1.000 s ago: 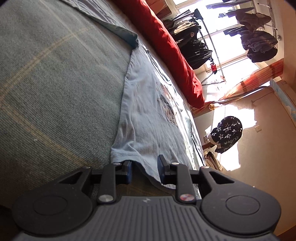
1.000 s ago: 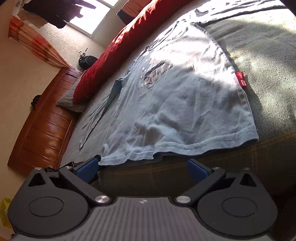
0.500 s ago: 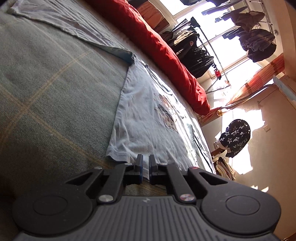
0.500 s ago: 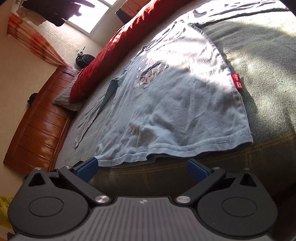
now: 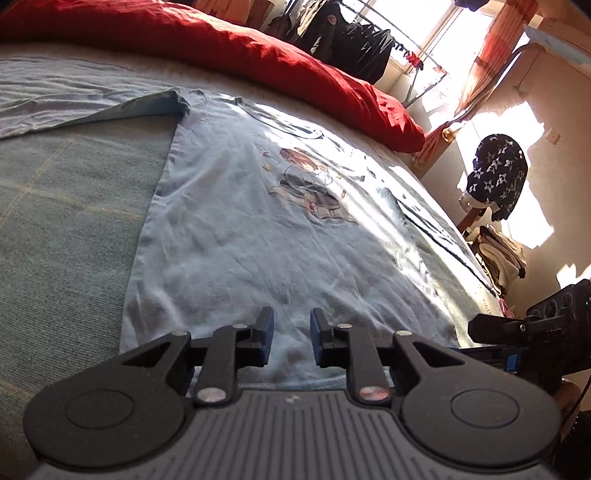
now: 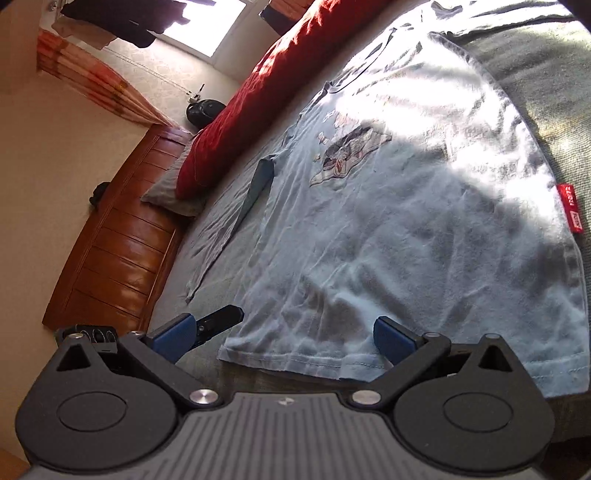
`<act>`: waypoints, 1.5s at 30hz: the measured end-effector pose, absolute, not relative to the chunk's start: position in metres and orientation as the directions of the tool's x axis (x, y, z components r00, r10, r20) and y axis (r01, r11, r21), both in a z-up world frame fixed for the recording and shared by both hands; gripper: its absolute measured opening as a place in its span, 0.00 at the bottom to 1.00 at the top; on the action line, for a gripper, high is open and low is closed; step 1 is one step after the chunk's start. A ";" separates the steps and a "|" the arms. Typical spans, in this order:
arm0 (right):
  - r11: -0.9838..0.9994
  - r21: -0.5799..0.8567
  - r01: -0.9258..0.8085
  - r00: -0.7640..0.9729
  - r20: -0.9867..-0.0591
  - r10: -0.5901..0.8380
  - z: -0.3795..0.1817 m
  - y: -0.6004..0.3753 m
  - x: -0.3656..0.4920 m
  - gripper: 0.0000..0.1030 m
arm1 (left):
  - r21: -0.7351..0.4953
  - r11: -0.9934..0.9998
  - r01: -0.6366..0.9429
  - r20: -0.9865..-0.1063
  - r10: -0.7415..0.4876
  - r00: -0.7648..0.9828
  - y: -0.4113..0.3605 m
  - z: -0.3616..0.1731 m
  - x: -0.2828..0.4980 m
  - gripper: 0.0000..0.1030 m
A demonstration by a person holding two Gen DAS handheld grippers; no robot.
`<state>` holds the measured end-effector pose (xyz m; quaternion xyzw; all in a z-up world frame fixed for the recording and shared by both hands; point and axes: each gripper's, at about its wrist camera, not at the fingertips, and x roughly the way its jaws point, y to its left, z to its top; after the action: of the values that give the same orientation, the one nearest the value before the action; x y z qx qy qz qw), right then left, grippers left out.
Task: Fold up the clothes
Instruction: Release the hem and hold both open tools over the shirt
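Note:
A light blue long-sleeved T-shirt (image 5: 236, 229) with a cartoon print lies flat, front up, on a grey-green bed cover (image 5: 66, 206). It also shows in the right wrist view (image 6: 388, 229), with a red tag at its side seam. My left gripper (image 5: 289, 334) hovers over the shirt's bottom hem near the left corner, jaws a little apart, holding nothing. My right gripper (image 6: 303, 332) is wide open at the hem, its fingers to either side of the hem's left part. The right gripper's body shows at the right edge of the left wrist view (image 5: 535, 332).
A red duvet (image 5: 258, 59) lies along the far side of the bed. One sleeve (image 5: 85, 107) stretches out to the left. A wooden headboard (image 6: 118, 251) and a grey pillow stand beyond. A clothes rack with dark garments (image 5: 347, 33) stands by the window.
My left gripper has risen and swung over the shirt, and its jaws have opened from nearly shut. My right gripper has moved forward onto the hem, still wide open.

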<state>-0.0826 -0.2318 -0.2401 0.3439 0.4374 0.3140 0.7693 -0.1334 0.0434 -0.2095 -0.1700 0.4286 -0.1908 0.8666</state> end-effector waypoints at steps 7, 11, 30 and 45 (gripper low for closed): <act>0.652 0.719 -0.242 0.390 -0.543 0.744 -0.239 -0.252 -0.126 1.00 | -0.386 0.893 0.233 -0.719 -0.449 0.531 0.070 -0.196 -0.178 0.33; 0.766 0.544 -0.342 0.542 -0.552 0.634 -0.205 -0.254 -0.120 1.00 | -0.220 0.917 0.332 -0.662 -0.391 0.639 0.042 -0.167 -0.162 0.57; 0.908 -0.016 -0.418 0.697 -0.646 0.309 -0.211 -0.223 -0.127 1.00 | 0.024 0.902 0.432 -0.652 -0.314 0.691 0.021 -0.174 -0.174 0.72; 0.920 0.078 -0.384 0.668 -0.665 0.335 -0.246 -0.191 -0.097 1.00 | -0.070 0.941 0.332 -0.699 -0.284 0.657 0.030 -0.208 -0.164 0.77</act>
<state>-0.0971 -0.1910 -0.2459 -0.0340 0.3568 0.1969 0.9126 -0.1640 0.0302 -0.2079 0.0317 0.3781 -0.1693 0.9096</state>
